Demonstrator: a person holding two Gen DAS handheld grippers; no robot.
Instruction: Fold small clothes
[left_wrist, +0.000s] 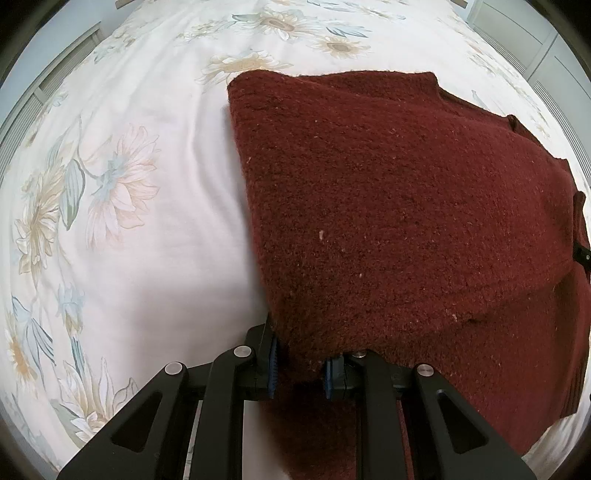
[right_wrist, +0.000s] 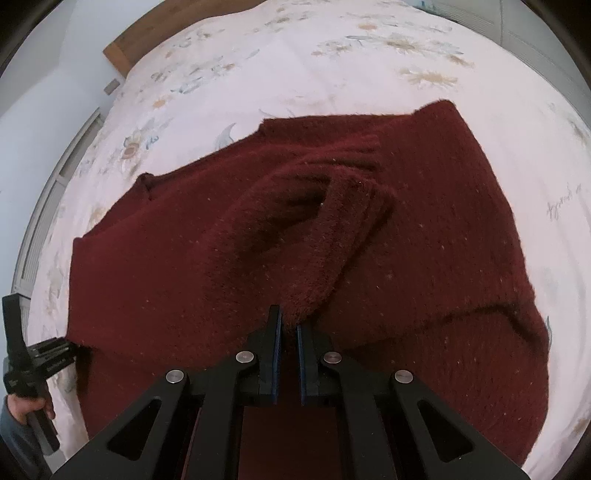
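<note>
Red sweater (left_wrist: 388, 206) hides L fingers' (left_wrist: 274, 356) tips; hem cut off.

Dark red fuzzy knit sweater (right_wrist: 424, 229), spread mostly flat on a floral bedsheet (right_wrist: 295, 66), one sleeve (right_wrist: 332, 236) lifted and drawn across the body, near corner raised, pale lint specks

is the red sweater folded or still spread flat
Partly folded: the red sweater lies on the bedsheet with one sleeve pulled across its body.
</note>
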